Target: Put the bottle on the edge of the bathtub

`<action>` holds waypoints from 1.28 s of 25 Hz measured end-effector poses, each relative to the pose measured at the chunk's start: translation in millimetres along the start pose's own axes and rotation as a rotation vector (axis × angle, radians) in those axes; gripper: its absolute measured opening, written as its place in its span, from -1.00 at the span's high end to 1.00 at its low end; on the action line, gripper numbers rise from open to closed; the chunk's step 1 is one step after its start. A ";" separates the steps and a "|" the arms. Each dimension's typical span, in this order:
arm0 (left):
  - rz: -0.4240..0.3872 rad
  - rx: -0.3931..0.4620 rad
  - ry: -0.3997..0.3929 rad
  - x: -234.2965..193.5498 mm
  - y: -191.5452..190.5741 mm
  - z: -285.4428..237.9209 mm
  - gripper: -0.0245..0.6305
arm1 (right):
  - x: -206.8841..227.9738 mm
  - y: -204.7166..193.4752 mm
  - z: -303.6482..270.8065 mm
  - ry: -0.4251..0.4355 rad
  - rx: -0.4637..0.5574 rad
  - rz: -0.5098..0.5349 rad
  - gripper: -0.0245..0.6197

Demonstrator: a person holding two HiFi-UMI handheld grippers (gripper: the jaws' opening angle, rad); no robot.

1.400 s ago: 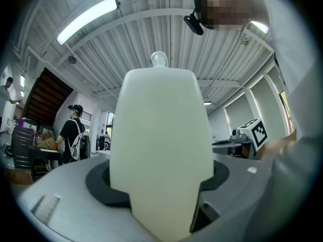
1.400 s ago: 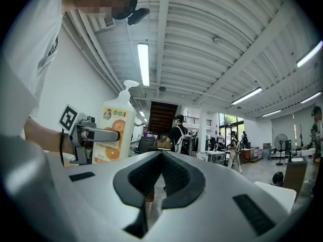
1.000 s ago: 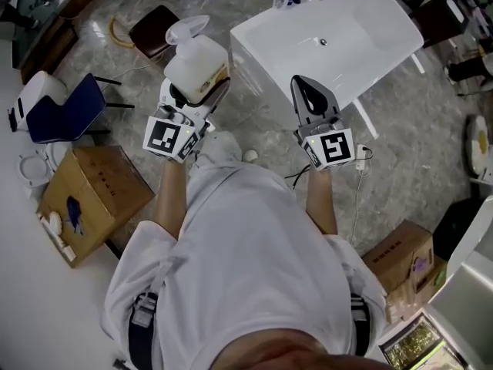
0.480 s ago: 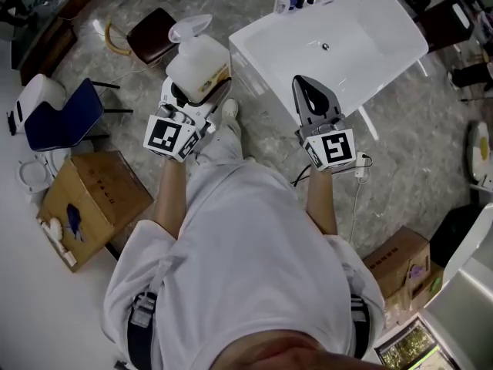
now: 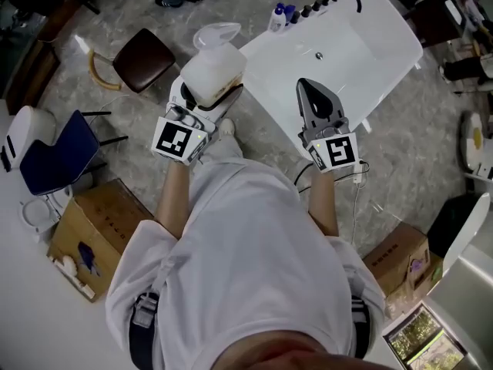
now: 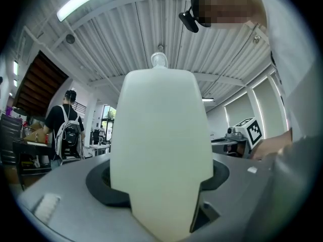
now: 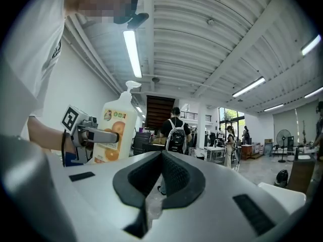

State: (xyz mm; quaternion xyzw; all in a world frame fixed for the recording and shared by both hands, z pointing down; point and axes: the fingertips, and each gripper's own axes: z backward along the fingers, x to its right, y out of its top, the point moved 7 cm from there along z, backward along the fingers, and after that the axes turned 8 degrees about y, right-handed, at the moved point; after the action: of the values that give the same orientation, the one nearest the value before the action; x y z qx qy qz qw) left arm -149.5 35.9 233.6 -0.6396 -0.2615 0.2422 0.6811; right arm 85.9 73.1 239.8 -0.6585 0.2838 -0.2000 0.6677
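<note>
**Bottle held in the left gripper beside the tub**

Both bare forearms reach forward from the white short sleeves, side by side, and each gripper points level toward the bathtub (image 5: pixel 258 48). The left gripper (image 5: pixel 213 96) has its jaws clamped on the lower body of the bottle (image 5: pixel 214 72), a whitish pump bottle held upright. In the head view the bottle shows just at the tub's near left corner, carried in the air and not resting on the rim. The right gripper (image 5: pixel 311 89) is well apart from it, over the tub's near edge, its jaws pressed together with nothing between them.

In the right gripper view the bottle's label (image 7: pixel 112 135) shows pictures of orange fruit; its lettering is too small to read. Each gripper carries a cube with black-and-white square markers (image 5: pixel 176 140). Print on the cardboard box (image 5: pixel 100 226) by the person's left cannot be read.
</note>
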 end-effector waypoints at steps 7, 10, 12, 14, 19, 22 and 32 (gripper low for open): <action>0.011 0.002 -0.104 -69.5 -9.8 -68.6 -0.12 | 37.3 -0.2 -74.1 -0.061 -0.001 -0.044 0.92; 0.024 0.012 -0.125 -89.7 -13.5 -92.2 -0.12 | 50.2 1.8 -91.7 -0.083 0.017 -0.068 0.92; 0.030 0.023 -0.133 -99.5 -17.3 -105.4 -0.12 | 58.1 3.2 -99.3 -0.109 0.024 -0.061 0.92; 0.031 0.033 -0.149 -105.8 -20.4 -115.5 -0.12 | 63.7 2.4 -104.7 -0.131 0.027 -0.056 0.92; 0.028 0.070 -0.162 -113.9 -17.3 -140.2 -0.12 | 71.1 -9.4 -118.1 -0.134 0.011 -0.054 0.92; 0.030 0.091 -0.167 -113.2 -15.9 -156.9 -0.12 | 80.1 -17.0 -121.4 -0.131 0.009 -0.061 0.92; 0.052 0.087 -0.152 -109.0 -77.7 -211.5 -0.12 | 127.1 -71.8 -125.6 -0.123 -0.004 -0.031 0.92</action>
State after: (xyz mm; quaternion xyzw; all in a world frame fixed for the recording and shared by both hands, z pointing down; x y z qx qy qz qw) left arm -90.3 -199.1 296.5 -0.5956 -0.2851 0.3188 0.6799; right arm 109.4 -108.4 300.0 -0.6753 0.2323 -0.1689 0.6793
